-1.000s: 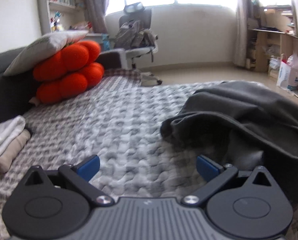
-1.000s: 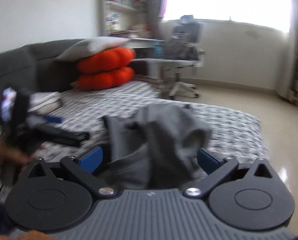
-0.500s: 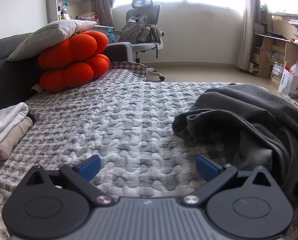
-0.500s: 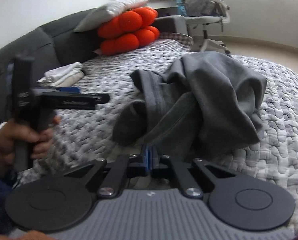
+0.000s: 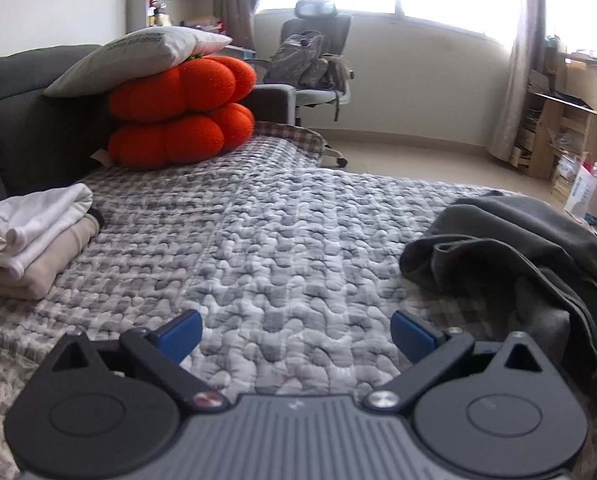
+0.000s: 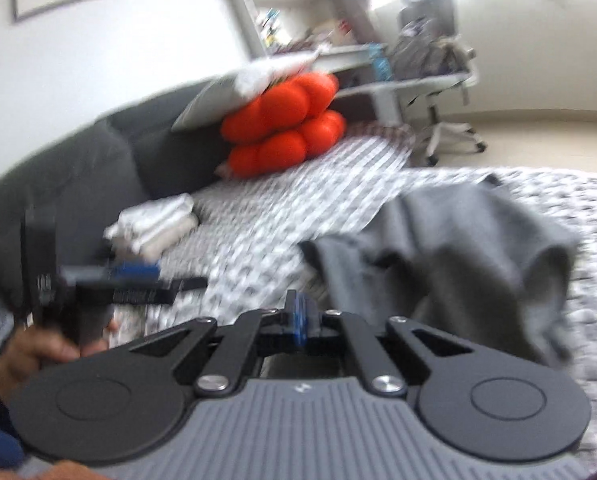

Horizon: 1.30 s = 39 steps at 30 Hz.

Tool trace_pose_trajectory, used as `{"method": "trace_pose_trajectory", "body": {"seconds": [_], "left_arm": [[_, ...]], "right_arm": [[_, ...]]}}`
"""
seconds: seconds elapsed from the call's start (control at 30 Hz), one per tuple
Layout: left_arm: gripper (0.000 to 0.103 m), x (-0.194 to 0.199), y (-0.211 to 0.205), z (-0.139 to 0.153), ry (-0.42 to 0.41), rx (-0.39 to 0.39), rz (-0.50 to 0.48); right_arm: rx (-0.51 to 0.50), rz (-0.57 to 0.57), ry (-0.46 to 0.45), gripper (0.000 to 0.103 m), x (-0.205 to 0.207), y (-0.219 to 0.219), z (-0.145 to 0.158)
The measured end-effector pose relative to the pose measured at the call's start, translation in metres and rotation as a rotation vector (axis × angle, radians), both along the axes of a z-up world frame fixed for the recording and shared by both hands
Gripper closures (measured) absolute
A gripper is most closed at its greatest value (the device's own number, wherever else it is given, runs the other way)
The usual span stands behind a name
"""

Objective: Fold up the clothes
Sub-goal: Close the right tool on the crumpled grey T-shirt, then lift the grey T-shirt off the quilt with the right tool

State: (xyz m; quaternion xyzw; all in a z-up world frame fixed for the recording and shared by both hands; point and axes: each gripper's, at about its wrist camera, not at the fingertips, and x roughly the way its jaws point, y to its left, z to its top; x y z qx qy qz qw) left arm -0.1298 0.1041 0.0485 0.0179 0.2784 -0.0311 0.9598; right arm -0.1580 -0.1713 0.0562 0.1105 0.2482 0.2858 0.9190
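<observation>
A crumpled dark grey garment (image 5: 518, 248) lies on the quilted bed at the right of the left wrist view. My left gripper (image 5: 296, 334) hovers open above the quilt, left of the garment and apart from it, with nothing between its blue pads. In the blurred right wrist view the same grey garment (image 6: 450, 256) lies just beyond and to the right of my right gripper (image 6: 296, 316), which is shut with its pads together and no cloth visible between them. A hand (image 6: 38, 352) holds the left gripper (image 6: 138, 280) at the left.
A folded white and beige stack (image 5: 30, 248) sits at the bed's left by the dark sofa back (image 5: 30, 120). Orange cushions (image 5: 178, 120) under a white pillow (image 5: 138, 52) stand behind. An office chair (image 5: 314, 68) and shelves (image 5: 570, 128) lie beyond the bed.
My right gripper, open around the grey garment a second ago, has shut and drawn back to the left. The left gripper has shifted left, away from the garment, still open.
</observation>
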Motion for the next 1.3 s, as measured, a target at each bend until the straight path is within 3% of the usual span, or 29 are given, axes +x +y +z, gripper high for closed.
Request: {"method": "trace_pose_trajectory", "body": {"seconds": [0.13,0.2,0.27,0.33,0.43,0.47,0.5,0.57,0.83,0.97,1.0,1.13,1.17,1.23,1.27,1.3], "left_arm": [[0.002,-0.006,-0.005,0.002,0.0,-0.032,-0.051],[0.002,-0.01,-0.011,0.006,-0.011,-0.047,-0.089],[0.001,-0.012,-0.016,0.008,-0.014,-0.056,-0.111],[0.001,-0.012,-0.018,0.008,-0.011,-0.059,-0.117],[0.001,-0.013,-0.022,0.007,-0.005,-0.062,-0.127],[0.001,-0.013,-0.023,0.007,-0.004,-0.063,-0.13],[0.001,-0.013,-0.024,0.007,-0.002,-0.065,-0.134],[0.001,-0.013,-0.027,0.007,0.001,-0.067,-0.14],[0.001,-0.014,0.027,0.022,0.001,-0.158,-0.048],[0.001,-0.011,0.068,0.021,0.02,-0.261,0.047],[0.001,-0.009,0.077,0.016,0.044,-0.298,0.067],[0.001,-0.007,0.098,0.002,0.104,-0.38,0.1],[0.001,-0.007,0.102,-0.001,0.116,-0.398,0.106],[0.001,-0.008,0.105,-0.006,0.12,-0.412,0.096],[0.001,-0.008,0.107,-0.008,0.122,-0.418,0.091],[0.001,-0.009,0.109,-0.01,0.124,-0.425,0.085]], "right_arm": [[-0.124,-0.068,-0.008,0.083,-0.009,-0.004,0.001],[-0.158,-0.076,0.0,0.055,-0.015,-0.007,-0.001],[-0.187,-0.057,0.02,0.042,-0.018,-0.006,-0.01],[-0.224,-0.04,0.039,0.038,-0.021,-0.002,-0.019],[-0.278,-0.015,0.067,0.038,-0.026,0.003,-0.032],[-0.297,-0.006,0.077,0.043,-0.027,0.004,-0.036],[-0.307,0.001,0.084,0.064,-0.027,0.007,-0.04],[-0.294,0.013,0.087,0.089,-0.022,0.016,-0.044],[0.091,0.232,-0.126,0.09,-0.016,0.044,0.001],[0.25,0.406,-0.219,0.091,-0.012,0.065,0.031],[0.259,0.428,-0.221,0.091,-0.009,0.071,0.036],[0.116,0.442,-0.171,0.089,0.011,0.089,0.041],[0.088,0.437,-0.159,0.086,0.015,0.087,0.04],[0.064,0.384,-0.162,0.057,0.022,0.072,0.039],[0.054,0.346,-0.174,0.032,0.024,0.062,0.039],[0.026,0.309,-0.189,0.028,0.026,0.055,0.039]]}}
